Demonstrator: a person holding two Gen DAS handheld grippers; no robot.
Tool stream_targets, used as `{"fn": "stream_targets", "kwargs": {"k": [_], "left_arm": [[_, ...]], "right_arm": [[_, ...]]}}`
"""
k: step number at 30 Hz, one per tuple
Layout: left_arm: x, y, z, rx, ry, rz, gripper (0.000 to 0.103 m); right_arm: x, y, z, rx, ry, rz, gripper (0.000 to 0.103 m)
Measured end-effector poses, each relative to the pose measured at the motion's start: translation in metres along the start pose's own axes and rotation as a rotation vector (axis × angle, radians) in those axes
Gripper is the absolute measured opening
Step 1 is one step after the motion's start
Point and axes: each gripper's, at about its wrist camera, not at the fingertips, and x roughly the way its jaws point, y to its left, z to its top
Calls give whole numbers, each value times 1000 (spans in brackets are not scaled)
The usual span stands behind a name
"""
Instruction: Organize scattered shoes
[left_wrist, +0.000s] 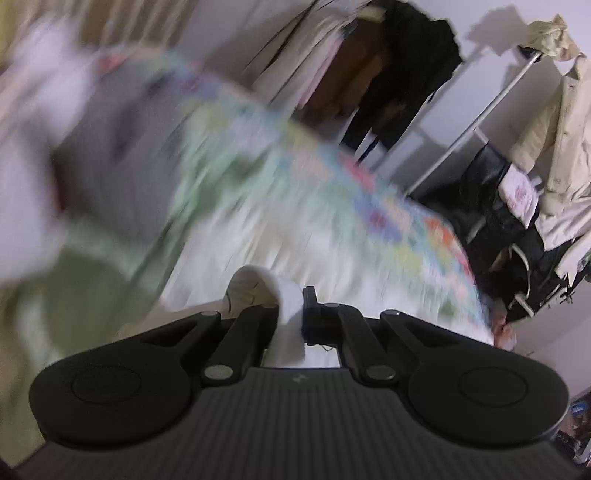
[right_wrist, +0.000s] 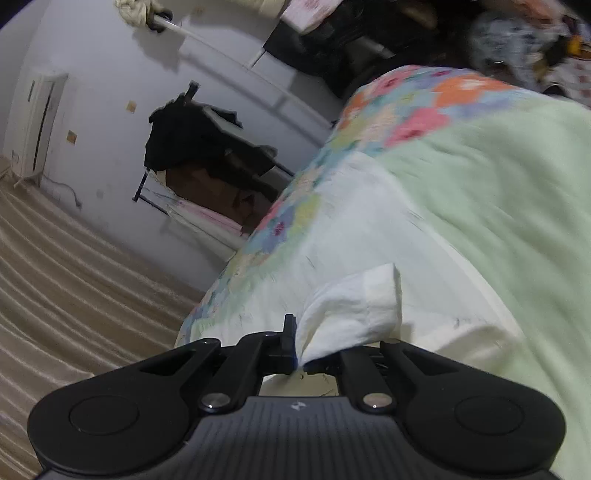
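No shoes show in either view. Each gripper pinches white cloth instead: the left gripper (left_wrist: 291, 314) holds a fold of sheet (left_wrist: 288, 302), the right gripper (right_wrist: 299, 350) clamps a corner (right_wrist: 351, 310), above the flowered quilt (right_wrist: 480, 177) on the bed.

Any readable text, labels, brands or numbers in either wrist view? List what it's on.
No readable words or numbers in either view.
Left gripper body: small pale logo mark, no letters.
Right gripper body: the same mark.
Floral bedspread: pattern only, blurred.
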Motion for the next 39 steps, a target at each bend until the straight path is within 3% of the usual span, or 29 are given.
{"fn": "stream_targets", "kwargs": {"k": [1,2,3,4,5,6,7,11,13,14,15,17,20,23,27,30,32,34,35,36,37,39], "left_arm": [[21,-1,21,-5,-2,11,15],[32,2,33,-41,-21,52,28],[46,8,47,-91,-41,85,58],[57,16,54,-117,-30,79,71],[63,22,54,-135,1,97,79],[67,32,49,-167,39,130,79],[65,41,39,-179,50,121,79],[34,80,-11,-243,54,71,79],[17,95,-33,-262,44,42,81],[8,104,-50,-262,60,23,81],[9,106,-60,-259,88,14,81],[11,110,-78,-254,147,-5,81],[36,100,-91,-250,241,-46,81],[56,89,-105,-291,278,-80,90],[78,83,-125,-371,293,-90,92],[95,88,-130,-422,255,-88,92],[102,92,-129,-406,207,-114,90],[102,90,-128,-371,170,-104,73],[103,88,-127,-336,154,-90,54],[103,89,-127,-327,152,-85,43],[104,89,-127,-320,149,-83,39],[106,94,-126,-322,140,-105,17]], "right_arm": [[19,7,16,-12,-21,-8,3],[30,11,24,-24,-39,-15,3],[49,18,39,-41,-94,-20,4],[67,24,53,-57,-142,-26,5],[79,25,58,-64,-136,-34,12],[104,24,70,-55,-79,-73,29],[119,21,73,-38,-41,-114,34],[112,21,49,-102,-75,-213,42],[84,14,22,-54,-100,-174,55],[69,8,6,-7,-101,-148,64],[55,2,-8,35,-91,-136,66],[37,-9,-27,95,-69,-123,67],[15,-35,-61,198,-18,-178,69],[-1,-67,-92,353,-17,-209,69],[-9,-93,-125,506,-55,-152,69],[1,-93,-132,482,-108,-155,72],[9,-91,-129,448,-130,-184,72],[16,-82,-125,347,-194,-250,70],[15,-79,-123,317,-218,-264,65],[15,-74,-120,274,-258,-271,57],[18,-74,-118,239,-273,-244,50],[27,-74,-111,184,-265,-217,16]]}}
